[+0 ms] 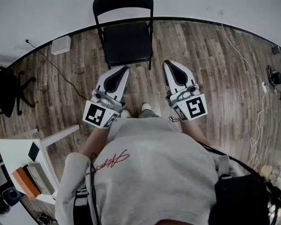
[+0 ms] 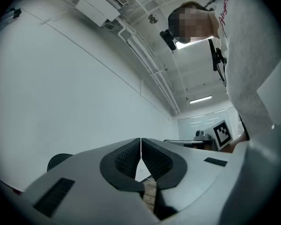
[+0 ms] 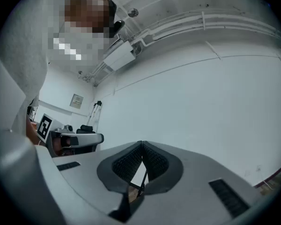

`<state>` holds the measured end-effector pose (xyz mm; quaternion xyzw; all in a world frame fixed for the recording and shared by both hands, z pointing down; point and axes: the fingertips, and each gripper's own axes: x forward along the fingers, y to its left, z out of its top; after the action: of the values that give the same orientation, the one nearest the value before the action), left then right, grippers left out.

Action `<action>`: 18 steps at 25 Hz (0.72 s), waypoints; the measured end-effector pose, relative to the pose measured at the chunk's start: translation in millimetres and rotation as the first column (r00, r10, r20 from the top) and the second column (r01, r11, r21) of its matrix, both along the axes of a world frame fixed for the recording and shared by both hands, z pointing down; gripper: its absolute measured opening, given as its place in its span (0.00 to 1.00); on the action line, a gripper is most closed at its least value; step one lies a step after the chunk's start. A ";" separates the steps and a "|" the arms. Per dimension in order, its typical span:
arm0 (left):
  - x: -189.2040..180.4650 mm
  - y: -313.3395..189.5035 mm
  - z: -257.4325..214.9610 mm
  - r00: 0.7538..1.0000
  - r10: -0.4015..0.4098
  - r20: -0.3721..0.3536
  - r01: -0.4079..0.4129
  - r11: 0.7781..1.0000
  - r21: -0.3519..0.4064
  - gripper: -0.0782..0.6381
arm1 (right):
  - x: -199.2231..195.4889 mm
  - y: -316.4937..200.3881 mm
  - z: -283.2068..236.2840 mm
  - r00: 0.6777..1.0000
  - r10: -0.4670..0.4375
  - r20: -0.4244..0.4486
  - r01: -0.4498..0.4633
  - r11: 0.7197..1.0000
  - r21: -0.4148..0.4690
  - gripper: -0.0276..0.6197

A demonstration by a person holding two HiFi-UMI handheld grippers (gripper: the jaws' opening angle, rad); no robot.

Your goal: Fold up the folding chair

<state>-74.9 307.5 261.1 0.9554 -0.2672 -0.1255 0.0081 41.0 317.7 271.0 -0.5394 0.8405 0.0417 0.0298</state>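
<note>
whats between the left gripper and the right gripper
In the head view, bare wood floor shows between the left gripper and the right gripper, with the person's shoe tips lower down.

Your folding chair (image 1: 124,36) is black, standing on a brown wood-grain floor (image 1: 215,74). Your left gripper (image 1: 125,69) and right gripper (image 1: 167,63) are pale grey with black pads and black-and-white square markers. Your sweatshirt (image 1: 154,163) is grey with red script.

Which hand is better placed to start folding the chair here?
Left, though only by a little. In the head view the left tongs point at the front edge of the folding chair, while the right tongs point past its side. Both are shut and empty.
</note>
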 end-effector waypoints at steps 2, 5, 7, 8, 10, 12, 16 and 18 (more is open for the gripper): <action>1.3 -1.8 0.3 1.000 0.000 -0.001 0.000 1.000 -0.001 0.14 | 0.2 -2.1 1.2 1.000 -0.003 0.002 0.003 1.000 -0.002 0.07; 3.3 -4.3 0.8 1.000 0.001 -0.001 -0.001 1.000 -0.003 0.14 | 0.0 -4.9 2.8 1.000 -0.008 0.002 0.008 1.000 -0.006 0.07; 4.8 -5.8 1.5 1.000 0.001 -0.001 -0.001 1.000 -0.007 0.14 | 0.0 -6.2 3.4 1.000 -0.011 0.002 0.011 1.000 -0.009 0.07; 5.5 -6.5 1.8 1.000 0.001 -0.001 -0.001 1.000 -0.008 0.14 | 0.4 -6.9 3.6 1.000 -0.013 0.002 0.013 1.000 -0.009 0.07; 7.1 -7.9 2.7 1.000 0.000 0.001 0.000 1.000 -0.012 0.14 | 2.2 -8.2 3.8 1.000 -0.011 0.004 0.011 1.000 -0.010 0.07; 9.1 -9.2 3.9 1.000 -0.002 0.002 0.002 1.000 -0.018 0.14 | 7.0 -10.2 4.4 1.000 0.004 0.004 -0.004 1.000 -0.013 0.07; 14.7 -13.1 5.3 1.000 -0.012 0.003 0.012 1.000 -0.024 0.14 | 22.5 -15.2 -1.5 0.999 0.046 0.014 -0.046 0.999 0.026 0.07; 19.9 -16.4 4.8 1.000 -0.022 0.005 0.022 0.999 -0.023 0.14 | 31.5 -18.2 -4.3 0.998 0.058 0.002 -0.058 0.997 0.044 0.07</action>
<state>-55.0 291.2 265.9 0.9525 -0.2792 -0.1202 0.0172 72.5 299.5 266.7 -0.5627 0.8235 0.0608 0.0405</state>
